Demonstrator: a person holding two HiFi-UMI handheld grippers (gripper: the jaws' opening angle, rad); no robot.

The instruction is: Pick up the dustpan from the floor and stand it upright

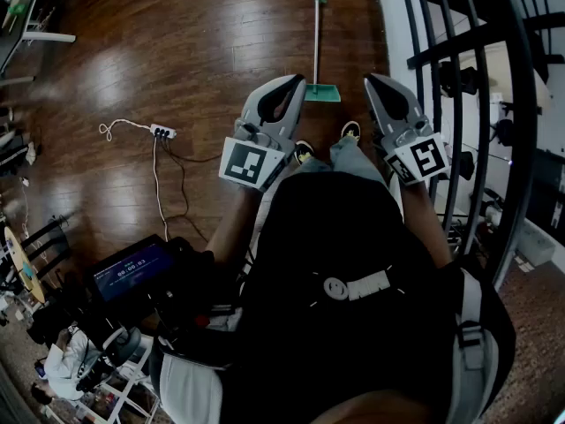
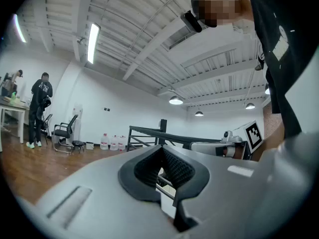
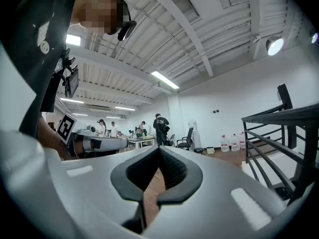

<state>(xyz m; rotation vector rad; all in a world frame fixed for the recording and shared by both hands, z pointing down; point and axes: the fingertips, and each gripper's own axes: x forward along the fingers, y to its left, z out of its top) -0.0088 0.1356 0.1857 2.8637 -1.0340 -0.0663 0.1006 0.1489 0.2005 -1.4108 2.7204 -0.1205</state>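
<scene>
Dustpan (image 1: 321,93) flat on the floor (image 1: 203,51) ahead; my left tongs (image 1: 294,81) and right tongs (image 1: 374,80) are both closed and empty.
It lies just past my shoes (image 1: 351,131), green pan toward me, handle running straight away. The left tongs look nearer. Power strip (image 1: 162,132) well off left, railing (image 1: 459,42) close on the right.

The floor (image 1: 132,51) is dark wood, smooth and shiny. At 12 o'clock the dustpan (image 1: 322,93) looks like green plastic. The left gripper (image 1: 294,81) and right gripper (image 1: 374,79) are smooth matt grey plastic with bumpy black pads (image 2: 174,166). At 2 o'clock the rail (image 1: 494,34) is black metal.
</scene>
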